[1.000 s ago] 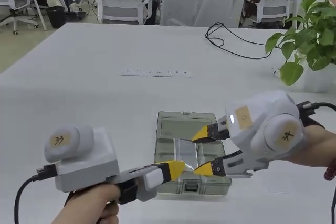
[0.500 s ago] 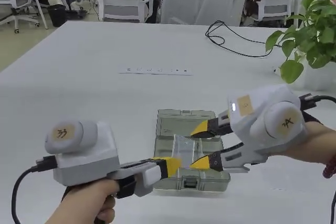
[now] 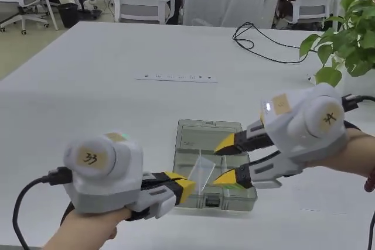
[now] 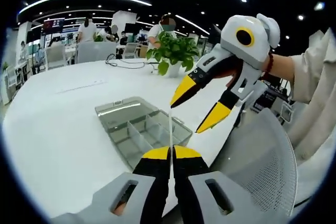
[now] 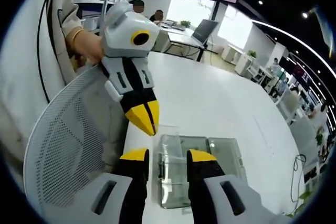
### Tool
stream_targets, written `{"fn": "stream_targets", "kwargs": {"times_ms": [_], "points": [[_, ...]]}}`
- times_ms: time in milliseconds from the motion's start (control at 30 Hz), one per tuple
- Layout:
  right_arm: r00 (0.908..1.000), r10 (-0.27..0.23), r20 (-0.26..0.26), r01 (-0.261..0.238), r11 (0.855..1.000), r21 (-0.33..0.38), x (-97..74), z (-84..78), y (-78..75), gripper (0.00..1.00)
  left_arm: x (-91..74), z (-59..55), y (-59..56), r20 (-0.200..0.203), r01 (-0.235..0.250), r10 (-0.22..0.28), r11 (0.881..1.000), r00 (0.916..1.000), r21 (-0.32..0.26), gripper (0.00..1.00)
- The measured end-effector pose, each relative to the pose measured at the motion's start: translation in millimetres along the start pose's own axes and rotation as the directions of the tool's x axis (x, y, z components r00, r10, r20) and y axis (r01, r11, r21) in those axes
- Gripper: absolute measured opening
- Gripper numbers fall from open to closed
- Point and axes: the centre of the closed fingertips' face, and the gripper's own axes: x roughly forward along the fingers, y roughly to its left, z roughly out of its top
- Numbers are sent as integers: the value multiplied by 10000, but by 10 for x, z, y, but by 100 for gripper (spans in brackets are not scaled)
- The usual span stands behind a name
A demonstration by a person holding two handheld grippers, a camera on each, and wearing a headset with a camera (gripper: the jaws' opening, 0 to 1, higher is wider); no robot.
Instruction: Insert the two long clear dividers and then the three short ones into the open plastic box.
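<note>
Head view has the left gripper (image 3: 184,184) clenched on one clear divider (image 3: 200,171), which stands tilted over the near part of the open plastic box (image 3: 232,201). The box sits on the white table (image 3: 88,86) with its lid laid back flat behind it. The right gripper (image 3: 225,161) hangs over the box just beside the divider, its jaws spread and grasping nothing (whether a tip touches the sheet I cannot tell). Left gripper view gives the divider edge-on, a thin pale line rising from the shut yellow tips above the box's tray, which shows several compartments.
</note>
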Motion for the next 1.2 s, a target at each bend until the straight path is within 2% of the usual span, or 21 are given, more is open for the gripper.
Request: {"fn": "stream_targets", "kwargs": {"times_ms": [233,333,433,633,833,1200], "points": [[9998,221,5,-220,9989,-409,-16,-19,22,25,4,-53,-23,-492,315,-257,9920,9985,1219,0],[9994,338,30,-336,9983,-475,-14,-24,34,24,2,-52,-44,-486,507,-448,9904,9978,1286,0],[9984,561,96,-556,9973,-476,-7,-29,66,24,-5,-68,-49,-684,644,-522,9795,9963,1909,0],[9955,936,122,-927,9938,-608,8,-48,111,22,-3,-40,-110,-663,1041,-907,9652,9937,2400,0],[9913,1280,290,-1266,9909,-467,9,-51,143,19,1,-47,-183,-832,1576,-1394,9458,9867,2839,0],[9738,2234,417,-2221,9744,-338,8,-61,310,13,-15,9,-305,-736,2325,-2209,9038,9725,3593,0]]}}
